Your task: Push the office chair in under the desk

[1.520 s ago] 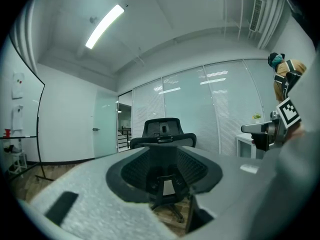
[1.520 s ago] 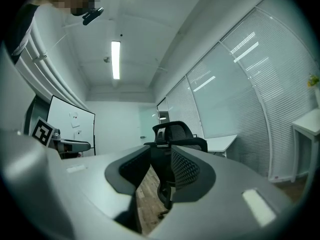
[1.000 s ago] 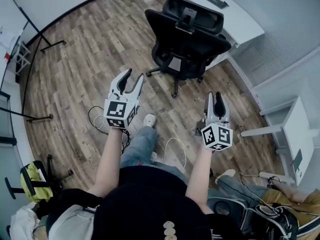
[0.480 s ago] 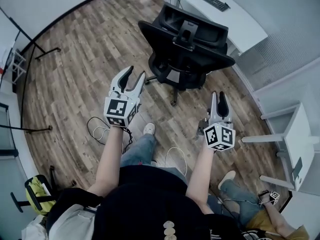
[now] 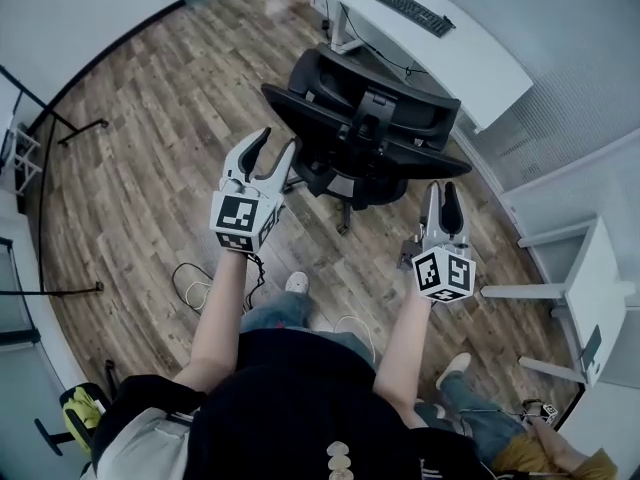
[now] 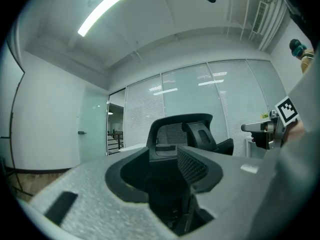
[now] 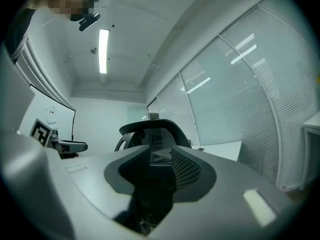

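Note:
A black office chair (image 5: 365,133) stands on the wood floor with its back toward me, just short of the white desk (image 5: 480,63) that carries a keyboard (image 5: 405,6). My left gripper (image 5: 273,148) is open and empty, its tips close to the left edge of the chair's back. My right gripper (image 5: 441,190) is also open and empty, just below the right edge of the back. I cannot tell whether either touches the chair. In the left gripper view the chair's headrest (image 6: 180,129) shows beyond the open gripper (image 6: 172,169). The right gripper view frames the chair's back (image 7: 150,131) between that open gripper (image 7: 160,166).
Loose cables (image 5: 195,278) lie on the floor by my feet. A second white table (image 5: 590,278) stands at the right. Another person's legs (image 5: 490,423) show at the bottom right. Black stand legs (image 5: 60,128) reach in from the left wall.
I have stepped toward the chair: it and the desk sit lower and nearer in the head view. Both grippers keep their open pose and now reach the chair's back.

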Available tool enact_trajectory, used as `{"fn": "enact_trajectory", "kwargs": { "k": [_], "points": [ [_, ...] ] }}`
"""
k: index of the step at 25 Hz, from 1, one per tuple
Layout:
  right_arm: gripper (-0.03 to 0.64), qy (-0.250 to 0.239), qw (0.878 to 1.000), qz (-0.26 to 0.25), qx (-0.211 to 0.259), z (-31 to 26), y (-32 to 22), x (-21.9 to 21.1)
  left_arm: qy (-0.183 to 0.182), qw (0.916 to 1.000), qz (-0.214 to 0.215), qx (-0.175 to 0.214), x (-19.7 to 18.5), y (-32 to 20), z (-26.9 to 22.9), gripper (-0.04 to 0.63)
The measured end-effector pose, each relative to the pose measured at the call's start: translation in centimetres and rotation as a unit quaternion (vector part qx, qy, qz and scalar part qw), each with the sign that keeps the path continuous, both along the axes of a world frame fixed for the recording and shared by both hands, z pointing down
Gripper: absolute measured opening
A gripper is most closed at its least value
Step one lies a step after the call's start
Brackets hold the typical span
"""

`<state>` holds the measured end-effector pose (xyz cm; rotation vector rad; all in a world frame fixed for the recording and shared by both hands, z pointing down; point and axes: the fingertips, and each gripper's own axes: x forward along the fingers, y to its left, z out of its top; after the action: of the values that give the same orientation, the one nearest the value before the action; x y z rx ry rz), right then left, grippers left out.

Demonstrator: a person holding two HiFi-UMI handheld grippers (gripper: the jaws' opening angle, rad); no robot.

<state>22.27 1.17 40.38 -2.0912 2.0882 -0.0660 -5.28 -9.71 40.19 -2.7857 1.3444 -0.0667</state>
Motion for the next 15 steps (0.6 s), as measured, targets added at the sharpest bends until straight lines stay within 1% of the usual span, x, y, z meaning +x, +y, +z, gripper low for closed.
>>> {"fn": "enact_trajectory", "kwargs": {
  "k": [4,8,12,15],
  "points": [
    [0.124,0.004,1.0,0.015,0.009,-1.2,-3.4,1.6,-0.006,0.9999,0.011,0.008,1.4,-4.3,-1.0,0.166],
    [0.123,0.01,1.0,0.027,0.012,-1.8,-5.6,3.3,-0.016,0.9996,0.014,0.018,2.6,-7.6,-1.6,0.166],
    [0.124,0.011,0.999,0.033,0.008,-1.7,-7.1,4.9,-0.018,0.9996,0.017,0.012,3.7,-9.7,-1.4,0.166],
    [0.123,0.015,0.999,0.029,0.004,-1.8,-8.2,5.6,-0.023,0.9996,0.016,0.01,4.4,-10.8,-1.3,0.166]
  ]
}}
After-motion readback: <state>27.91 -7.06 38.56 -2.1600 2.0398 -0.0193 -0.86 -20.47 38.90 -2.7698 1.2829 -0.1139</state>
